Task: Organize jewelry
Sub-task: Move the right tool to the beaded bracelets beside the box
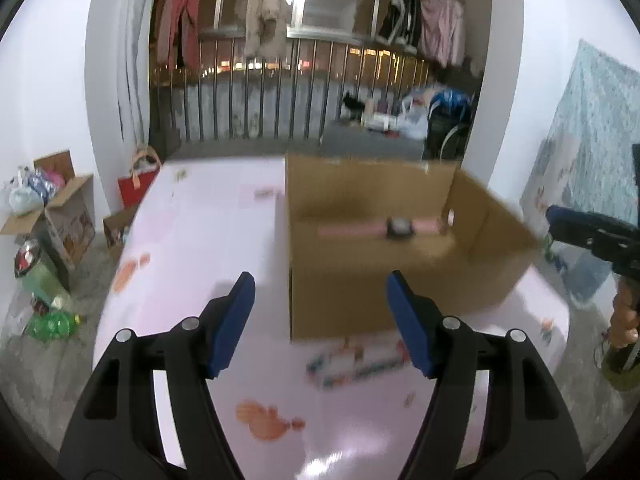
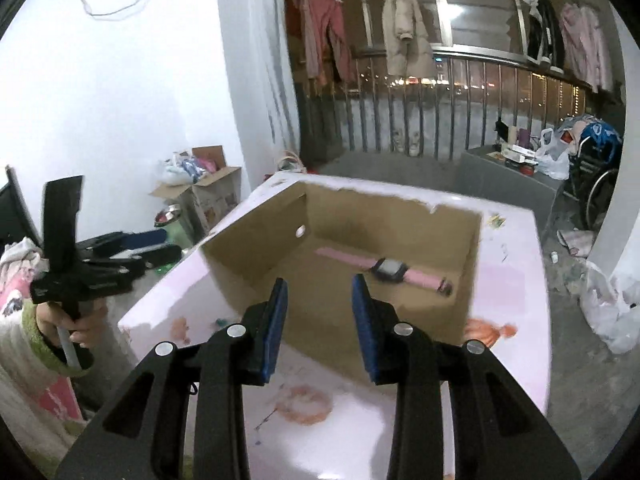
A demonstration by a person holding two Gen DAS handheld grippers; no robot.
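A: Left gripper [image 1: 320,284]: blue pads well apart, nothing between them, hanging over the pink table [image 1: 208,240] just short of the cardboard box [image 1: 360,288].

B: Right gripper [image 2: 319,292]: pads parted by a narrower gap, also empty, aimed down into the same box [image 2: 256,264] from its near wall. No earlier view to compare.

A: Pink watch [image 1: 394,228] lying flat on the box floor, strap stretched out, dark face up, toward the far wall.

B: Same from the right wrist: watch [image 2: 390,270] diagonal across the floor, clear of both tools. Round hole in the left wall of the box.

A: Box open-topped, standing on the table toward its far right part. Glossy pink surface, orange cartoon prints [image 1: 266,420] scattered on it, a blurred colourful print near the box front.

B: Orange stain-like ring [image 2: 306,402] on the tabletop just below the right tool.

A: Right tool visible at the far right edge of the left view, a hand on its handle.

B: Left tool at the left edge of the right view, held by a hand [image 2: 80,326] in a green-cuffed sleeve.

A: Beyond the table: grey floor, metal railing [image 1: 256,100], night lights behind it, clothes [image 1: 264,4] hanging above.

B: White wall to the left, open carton with bags [image 2: 200,184] beside it, wheelchair [image 2: 596,184] and plastic bags at the right.
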